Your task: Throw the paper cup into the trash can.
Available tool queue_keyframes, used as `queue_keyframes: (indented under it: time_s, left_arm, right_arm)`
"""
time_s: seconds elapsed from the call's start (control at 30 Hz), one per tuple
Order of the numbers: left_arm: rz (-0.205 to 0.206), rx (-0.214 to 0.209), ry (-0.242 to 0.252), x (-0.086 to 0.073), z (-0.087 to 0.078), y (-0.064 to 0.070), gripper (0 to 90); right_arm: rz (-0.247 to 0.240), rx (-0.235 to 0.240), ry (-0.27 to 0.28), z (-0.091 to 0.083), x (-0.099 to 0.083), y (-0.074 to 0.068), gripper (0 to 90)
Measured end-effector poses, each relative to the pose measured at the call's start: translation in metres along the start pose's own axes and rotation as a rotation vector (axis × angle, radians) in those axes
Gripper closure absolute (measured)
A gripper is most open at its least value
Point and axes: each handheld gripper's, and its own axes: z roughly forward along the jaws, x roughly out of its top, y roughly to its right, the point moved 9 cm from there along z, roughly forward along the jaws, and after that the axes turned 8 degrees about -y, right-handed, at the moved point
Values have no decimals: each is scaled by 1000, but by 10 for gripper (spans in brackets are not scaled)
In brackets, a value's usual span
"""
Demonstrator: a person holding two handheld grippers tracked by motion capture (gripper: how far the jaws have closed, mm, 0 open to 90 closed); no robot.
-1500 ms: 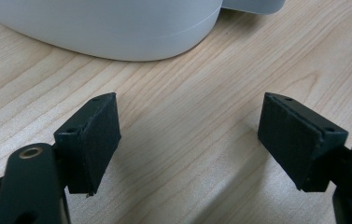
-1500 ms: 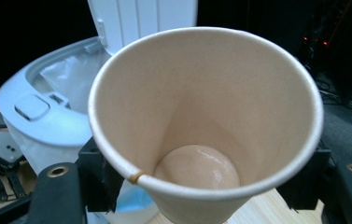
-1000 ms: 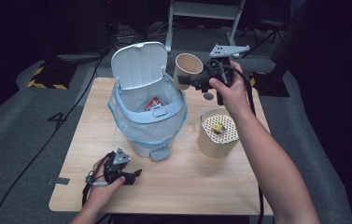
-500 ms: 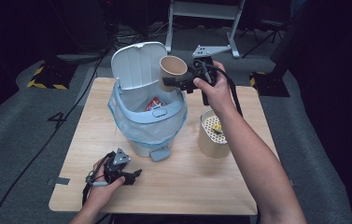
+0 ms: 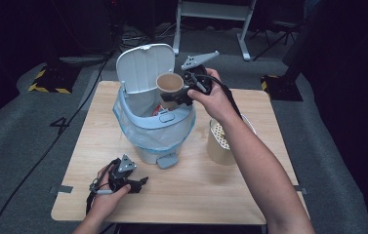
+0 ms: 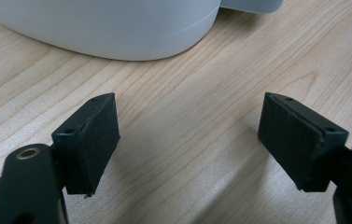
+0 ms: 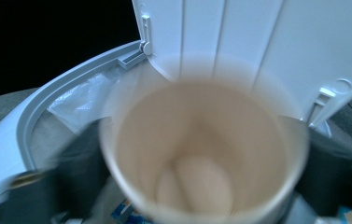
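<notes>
**Paper cup held over open bin**

While it is clamped between the jaws of the right gripper (image 5: 180, 94), the tan paper cup (image 5: 170, 86) is held tilted above the mouth of the pale blue plastic pedal bin (image 5: 153, 127), just in front of its raised white lid (image 5: 145, 66). A clear liner is seen inside the bin. The left gripper (image 5: 141, 182) is rested on the light wooden table (image 5: 201, 185), jaws spread and empty. A perforated beige cylindrical container (image 5: 219, 144) is stood right of the bin.

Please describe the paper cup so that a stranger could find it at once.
Find the pale blue bin with its lid up, mid-table. The cup hangs over its opening, gripped by the right tool. It is plain tan, unlike the perforated holder standing on the table.
</notes>
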Motion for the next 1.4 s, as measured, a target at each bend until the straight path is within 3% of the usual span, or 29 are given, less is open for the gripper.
queue_keyframes:
  time_s: [0.1,0.17,0.23,0.3,0.57,0.6,0.9,1.0,1.17,1.4]
  left_arm:
    - [0,0,0,0,0,0,208]
    - [0,0,0,0,0,0,208]
    - [1,0,-1,0,0,0,208]
    - [0,0,0,0,0,0,207]
    - [0,0,1,0,0,0,208]
    - [-1,-3,0,0,0,0,208]
    - [3,-6,1,-2,-1,-4,206]
    - [-7,5,2,-4,-3,-6,206]
    - [-30,21,2,-9,-7,-8,207]
    - [-32,19,4,-11,-8,-9,208]
  right_arm:
    - [0,1,26,-1,3,-2,187]
    - [7,-17,75,-5,9,-2,161]
    - [2,-25,84,-8,10,-2,169]
    - [-20,-34,103,-19,9,-4,163]
    - [-19,-84,131,-52,0,-4,162]
    - [-14,-97,130,-62,-5,-3,171]
    - [4,-158,107,-101,-35,-1,177]
    - [14,-176,101,-108,-43,1,177]
    - [35,-195,75,-127,-70,2,186]
    - [65,-217,68,-147,-100,4,187]
